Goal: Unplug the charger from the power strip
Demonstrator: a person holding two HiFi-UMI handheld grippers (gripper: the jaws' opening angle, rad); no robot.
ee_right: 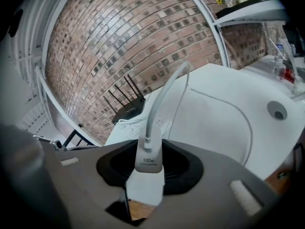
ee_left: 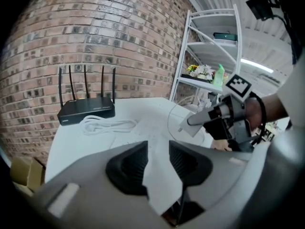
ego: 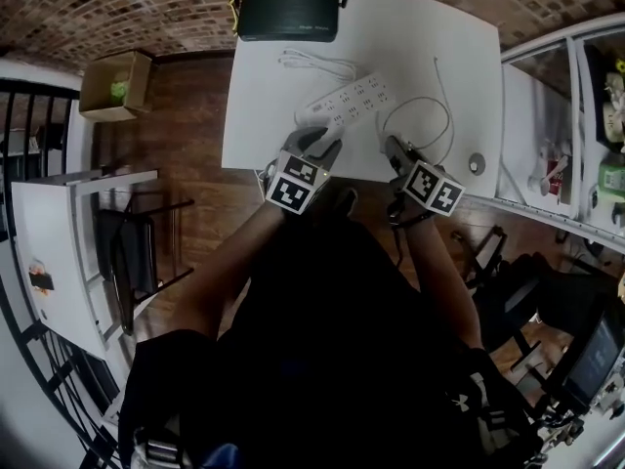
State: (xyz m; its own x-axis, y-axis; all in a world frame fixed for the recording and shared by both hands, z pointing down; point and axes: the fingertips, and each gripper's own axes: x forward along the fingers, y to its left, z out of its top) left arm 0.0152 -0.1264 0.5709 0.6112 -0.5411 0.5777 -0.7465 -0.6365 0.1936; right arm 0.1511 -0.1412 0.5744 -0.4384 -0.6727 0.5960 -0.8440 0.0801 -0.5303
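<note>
The white power strip [ego: 350, 102] lies slantwise in the middle of the white table [ego: 264, 125]. My right gripper [ee_right: 145, 173] is shut on the white charger [ee_right: 147, 168], a block marked 100W. Its white cable [ee_right: 164, 97] rises from the block and loops over the table [ego: 430, 106]. In the left gripper view the charger [ee_left: 190, 126] hangs in the air in the right gripper's [ee_left: 202, 120] jaws, clear of the strip. My left gripper [ego: 314, 149] hovers by the strip's near end. Its jaws [ee_left: 159, 161] stand apart with nothing between them.
A black router [ego: 289, 11] with antennas sits at the table's far edge, with a coiled white cord [ego: 319, 63] just in front of it. A small round disc [ego: 476, 163] lies near the table's right edge. White shelving [ego: 586, 115] stands to the right, a cardboard box [ego: 115, 84] to the left.
</note>
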